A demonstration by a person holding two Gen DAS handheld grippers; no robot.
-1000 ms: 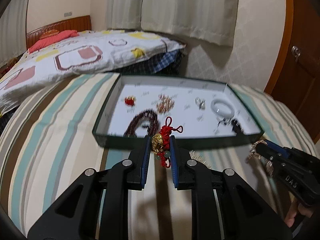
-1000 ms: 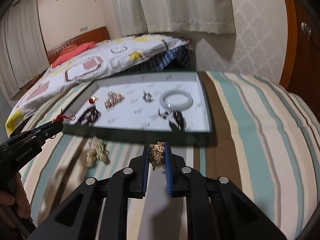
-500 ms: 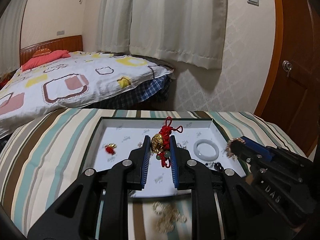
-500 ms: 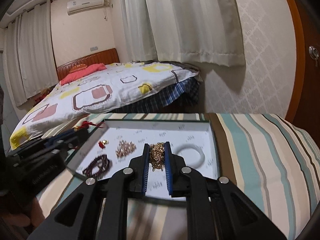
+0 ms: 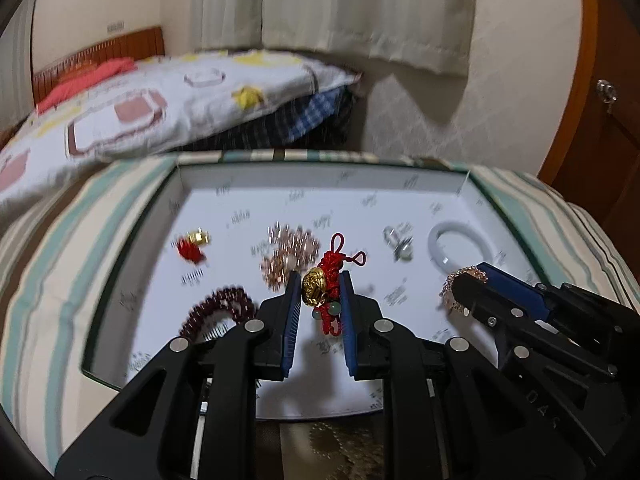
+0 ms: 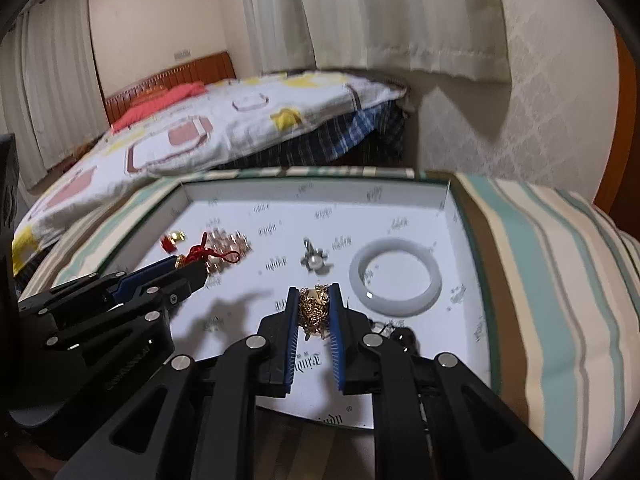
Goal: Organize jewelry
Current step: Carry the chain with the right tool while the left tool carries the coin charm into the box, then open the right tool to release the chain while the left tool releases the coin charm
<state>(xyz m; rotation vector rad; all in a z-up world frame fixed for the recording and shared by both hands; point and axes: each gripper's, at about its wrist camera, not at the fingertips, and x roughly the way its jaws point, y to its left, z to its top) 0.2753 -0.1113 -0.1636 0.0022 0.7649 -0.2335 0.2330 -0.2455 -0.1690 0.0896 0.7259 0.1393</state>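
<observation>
Left tongs (image 5: 320,294), clamped on a gold charm with red knotted cord (image 5: 320,286), held above the near middle of the tray (image 5: 132,240). Right tongs (image 6: 314,306), clamped on a tangle of gold chain (image 6: 314,308), held above the tray's near middle, just left of the white bangle (image 6: 396,278). The two pairs of tongs stand side by side over the tray, near each other but apart.

Tray floor, left to right: a small red and gold piece (image 5: 193,243) at far left; a string of dark red beads (image 5: 218,312) near left; a rose-gold cluster (image 5: 288,254) at centre; a pearl ring (image 6: 316,262); the bangle close to the right wall. Bare white floor lies between ring and cluster and along the far wall (image 6: 320,188). Low walls bound all four sides.

The tray rests on a striped cover (image 6: 560,280) with open margins left and right. More gold chain (image 5: 340,448) lies on the cover just outside the near wall. A bed (image 6: 220,128) stands beyond.
</observation>
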